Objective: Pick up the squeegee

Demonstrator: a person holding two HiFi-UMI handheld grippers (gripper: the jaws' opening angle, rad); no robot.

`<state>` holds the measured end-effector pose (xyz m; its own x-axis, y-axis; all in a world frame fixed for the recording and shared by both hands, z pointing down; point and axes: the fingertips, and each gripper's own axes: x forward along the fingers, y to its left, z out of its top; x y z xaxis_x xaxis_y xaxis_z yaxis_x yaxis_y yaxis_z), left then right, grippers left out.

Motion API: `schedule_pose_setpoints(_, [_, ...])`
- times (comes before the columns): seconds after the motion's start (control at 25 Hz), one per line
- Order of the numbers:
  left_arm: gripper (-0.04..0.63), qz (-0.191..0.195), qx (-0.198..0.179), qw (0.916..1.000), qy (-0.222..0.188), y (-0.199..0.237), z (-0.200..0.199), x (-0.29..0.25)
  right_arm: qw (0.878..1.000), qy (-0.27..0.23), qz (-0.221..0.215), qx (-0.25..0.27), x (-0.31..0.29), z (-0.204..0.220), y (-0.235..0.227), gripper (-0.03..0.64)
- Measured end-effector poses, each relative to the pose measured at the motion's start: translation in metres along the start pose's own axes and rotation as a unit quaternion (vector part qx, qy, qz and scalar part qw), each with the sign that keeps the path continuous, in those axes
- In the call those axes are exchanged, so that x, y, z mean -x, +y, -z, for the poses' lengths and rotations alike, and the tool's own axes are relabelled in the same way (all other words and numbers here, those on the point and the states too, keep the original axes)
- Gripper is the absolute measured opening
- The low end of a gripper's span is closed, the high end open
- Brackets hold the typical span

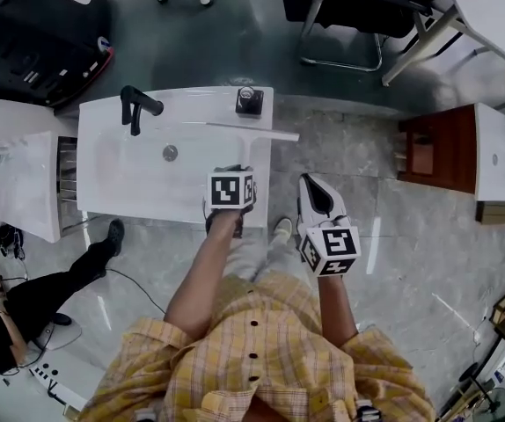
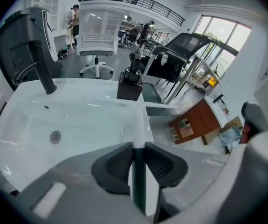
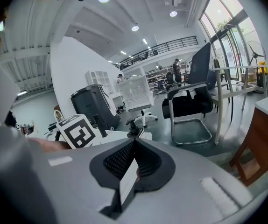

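My left tool is pinching the squeegee: in the left gripper view both dark ribbed pads press flat on its narrow handle, one on each side, and no gap shows between pad and handle. From that grip the handle runs straight ahead of the tool. The long pale blade sits crosswise at the far end, well beyond my fingertips, and its right end sticks out past the sink's right edge, over the grey floor.

The white sink spreads out ahead and to the left of this tool. Its round drain lies ahead-left of the tips and the black faucet farther off the same way, at the back rim. A black holder stands on that rim directly ahead of the tool, just past the blade. I cannot tell from any view whether the blade rests on the sink edge or hangs just above it.

My right tool has its pads pressed together and carries nothing. In the head view it is to the right of the left tool and apart from it, over the floor beside the sink, well clear of the squeegee. Ahead of it the right gripper view shows a black office chair, and a brown cabinet stands well off to its right.
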<state>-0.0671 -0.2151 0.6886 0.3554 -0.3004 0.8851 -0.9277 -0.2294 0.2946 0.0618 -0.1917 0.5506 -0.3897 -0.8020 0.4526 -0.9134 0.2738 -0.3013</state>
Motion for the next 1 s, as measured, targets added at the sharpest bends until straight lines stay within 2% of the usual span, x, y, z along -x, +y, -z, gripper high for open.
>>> schedule_pose_setpoints(0.36, [0.094, 0.012, -0.029, 0.9977, -0.059, -0.020, -0.007, 0.050, 1.000, -0.019, -0.001, 0.019, 0.023, -0.020, 0.007, 0.001])
schedule_pose_setpoints(0.56, [0.093, 0.020, -0.033, 0.9951, -0.091, -0.030, -0.004, 0.077, 0.999, -0.027, -0.009, 0.028, 0.038, -0.029, 0.016, 0.000])
schedule_pose_setpoints(1.0, [0.093, 0.030, -0.039, 0.9845, -0.169, -0.052, -0.009, 0.139, 0.997, -0.056, -0.029, 0.046, 0.067, -0.060, 0.043, 0.000])
